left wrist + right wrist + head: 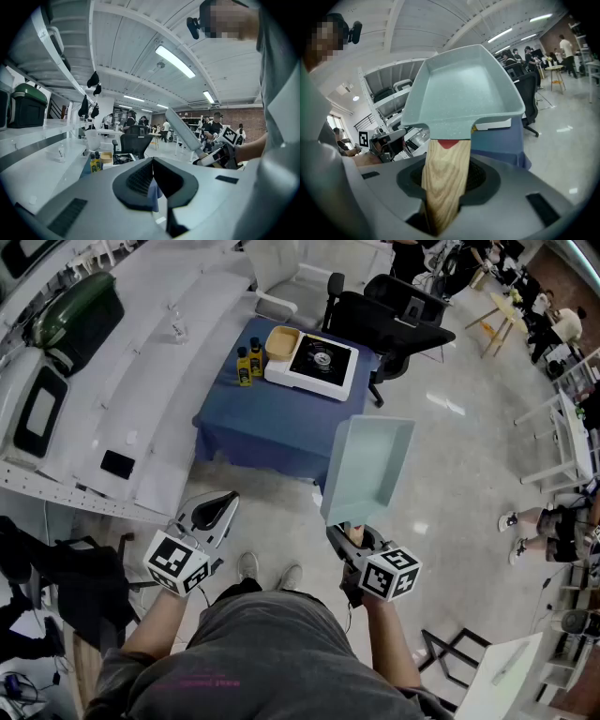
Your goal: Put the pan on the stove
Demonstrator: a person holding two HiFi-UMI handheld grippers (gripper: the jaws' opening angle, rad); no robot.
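Observation:
A pale green square pan (pixel 367 470) with a wooden handle (pixel 444 176) is held up in the air by my right gripper (pixel 354 542), which is shut on the handle. In the right gripper view the pan (pixel 464 96) fills the middle, tilted up. The stove (pixel 317 362), a white single burner with a black top, sits on the blue-clothed table (pixel 272 423) ahead of me. It also shows small in the left gripper view as the stove (pixel 123 159). My left gripper (pixel 214 513) hangs at my left with its jaws together and nothing in them.
Two yellow bottles (pixel 249 363) and a tan bowl (pixel 282 342) stand beside the stove. Black office chairs (pixel 389 320) are behind the table. White shelving (pixel 122 390) with a dark green case (pixel 75 315) runs along the left. People stand at the far right.

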